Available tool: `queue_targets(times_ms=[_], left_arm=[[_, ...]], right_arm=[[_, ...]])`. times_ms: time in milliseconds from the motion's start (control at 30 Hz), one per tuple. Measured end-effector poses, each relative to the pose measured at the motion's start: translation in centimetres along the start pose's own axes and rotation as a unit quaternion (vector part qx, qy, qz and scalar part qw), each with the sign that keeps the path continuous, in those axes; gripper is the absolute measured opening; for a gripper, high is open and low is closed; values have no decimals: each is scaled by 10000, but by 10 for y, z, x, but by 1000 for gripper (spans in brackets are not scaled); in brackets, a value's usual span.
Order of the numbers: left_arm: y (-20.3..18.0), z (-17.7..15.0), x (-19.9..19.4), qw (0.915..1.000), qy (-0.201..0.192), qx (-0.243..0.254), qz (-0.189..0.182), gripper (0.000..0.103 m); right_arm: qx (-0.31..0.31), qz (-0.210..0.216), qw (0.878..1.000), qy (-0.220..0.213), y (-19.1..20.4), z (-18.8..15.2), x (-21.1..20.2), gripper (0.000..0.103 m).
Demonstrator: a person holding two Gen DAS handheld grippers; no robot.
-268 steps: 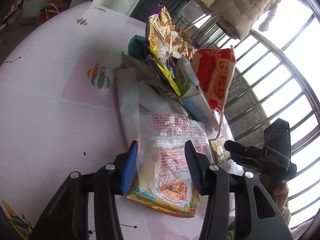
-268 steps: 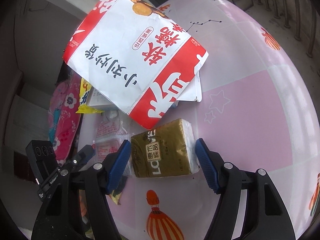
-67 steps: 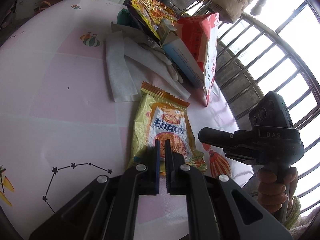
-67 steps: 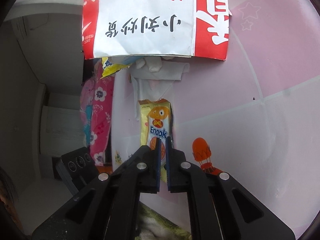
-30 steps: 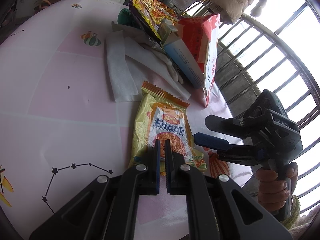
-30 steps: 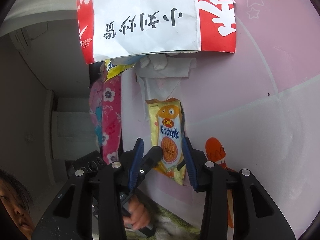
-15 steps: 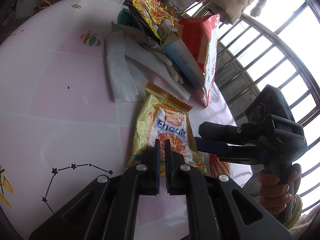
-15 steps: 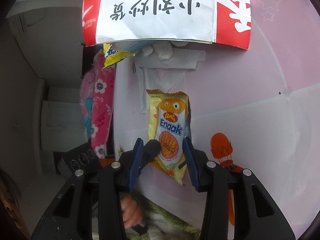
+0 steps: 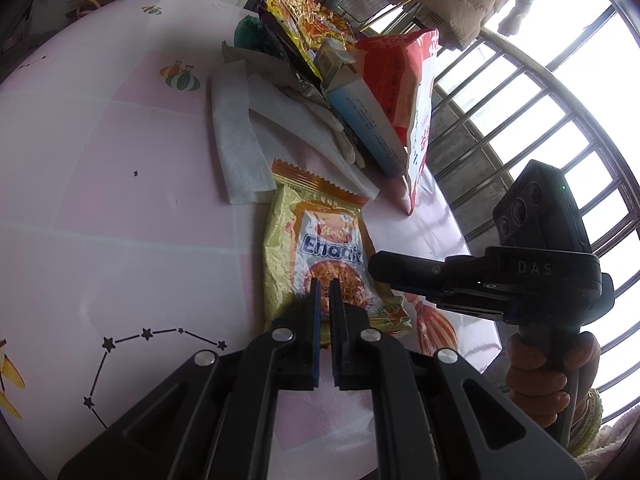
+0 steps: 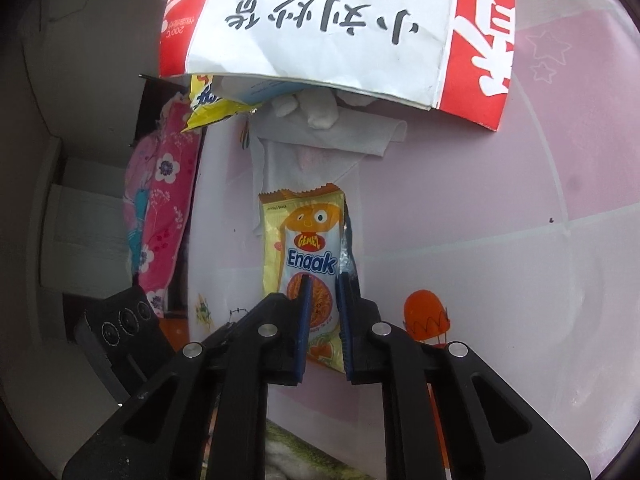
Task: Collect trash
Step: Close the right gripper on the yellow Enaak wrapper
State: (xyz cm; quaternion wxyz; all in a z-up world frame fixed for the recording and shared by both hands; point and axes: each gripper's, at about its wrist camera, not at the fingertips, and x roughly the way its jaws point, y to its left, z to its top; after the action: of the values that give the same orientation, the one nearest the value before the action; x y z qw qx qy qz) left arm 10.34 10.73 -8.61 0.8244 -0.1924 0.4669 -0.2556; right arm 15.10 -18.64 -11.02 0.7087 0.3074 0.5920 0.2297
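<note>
STEP: grabbing yellow snack packet (image 10: pixel 306 248), flat on the table (image 9: pixel 120 208) at 6 o'clock from the red-white bag (image 10: pixel 344 24) | right gripper (image 10: pixel 323 284) closing across it, apparently not yet clamped | left gripper (image 9: pixel 325 292) together, empty | NEXT: finish pinch, lift towards 12 o'clock bag.

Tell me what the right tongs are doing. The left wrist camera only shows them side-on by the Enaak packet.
Observer: The right tongs are closing, and the Enaak packet shows face-up between their fingers. I cannot confirm a firm pinch.
Operator: What does the bag look like from that side?
Observer: The red-and-white bag shows a white panel with a row of black characters between red bands.
Operator: Anything past the table edge over there?
Observer: A pink floral cloth sits beyond the edge, to the left of the packet in the right wrist view.
</note>
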Motion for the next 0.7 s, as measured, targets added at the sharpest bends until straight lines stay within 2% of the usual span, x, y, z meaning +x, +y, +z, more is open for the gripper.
queue_targets(times_ms=[133, 200, 333, 367, 467, 600, 700], left_arm=[[1, 0, 0, 10000, 0, -17, -15, 4], [1, 0, 0, 10000, -1, -14, -21, 4], [-1, -1, 0, 10000, 3, 5, -22, 4], [-1, -1, 0, 10000, 2, 11, -18, 4], [-2, -1, 0, 10000, 4, 6, -27, 4], [-4, -2, 0, 10000, -17, 64, 8, 4], [-8, -3, -1, 9997, -85, 205, 124, 4]], right_arm=[[49, 116, 9999, 52, 0, 2, 6, 15], [-18, -82, 10000, 1, 1, 3, 5, 5], [-438, -574, 9971, -222, 15, 0, 5, 4], [-558, -644, 9961, -250, 19, 0, 6, 7], [-712, -733, 9943, -302, 24, -1, 8, 9], [-829, -888, 9919, -361, 28, -5, 14, 1], [-820, -876, 9921, -361, 25, -5, 13, 0]])
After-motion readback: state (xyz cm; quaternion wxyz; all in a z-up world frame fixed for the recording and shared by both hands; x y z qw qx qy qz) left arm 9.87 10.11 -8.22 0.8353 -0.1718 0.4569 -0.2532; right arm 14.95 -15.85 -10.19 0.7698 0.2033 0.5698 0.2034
